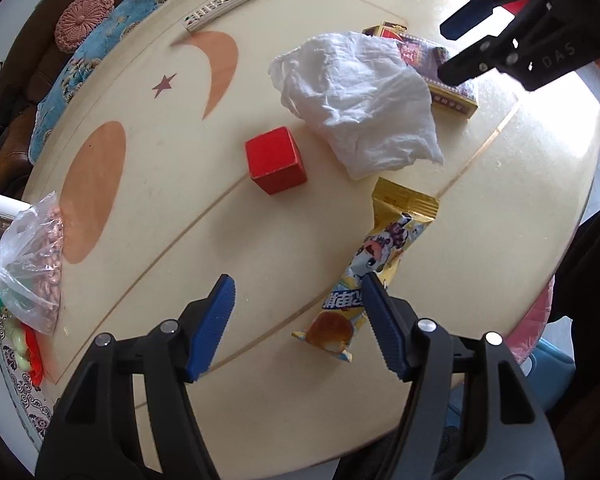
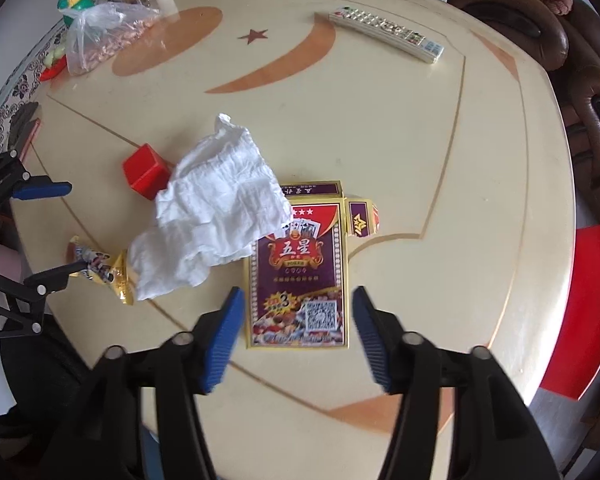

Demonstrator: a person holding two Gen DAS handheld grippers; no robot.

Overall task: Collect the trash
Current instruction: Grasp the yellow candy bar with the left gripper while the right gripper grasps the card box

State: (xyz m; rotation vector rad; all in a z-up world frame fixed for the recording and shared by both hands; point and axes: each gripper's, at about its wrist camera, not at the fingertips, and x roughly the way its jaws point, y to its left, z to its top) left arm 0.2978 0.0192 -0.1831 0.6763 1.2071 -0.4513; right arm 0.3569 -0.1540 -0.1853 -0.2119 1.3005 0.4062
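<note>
A crumpled white tissue (image 1: 360, 104) (image 2: 216, 208) lies mid-table, partly over a purple and gold playing-card box (image 1: 440, 76) (image 2: 300, 268). A yellow snack wrapper (image 1: 376, 264) (image 2: 100, 268) lies flat beside the tissue. A red cube (image 1: 276, 159) (image 2: 145, 172) stands by the tissue. My left gripper (image 1: 298, 304) (image 2: 48, 232) is open and empty, its right finger just over the wrapper. My right gripper (image 2: 298, 320) (image 1: 446, 52) is open and empty, hovering over the near end of the card box.
The round cream table (image 1: 160, 216) (image 2: 400, 168) also holds a white remote (image 1: 228, 2) (image 2: 388, 34) and a plastic bag of nuts (image 1: 36, 256) (image 2: 104, 36). A brown sofa with a blue cushion (image 1: 96, 60) stands behind it. A red stool (image 2: 584, 312) is at the right.
</note>
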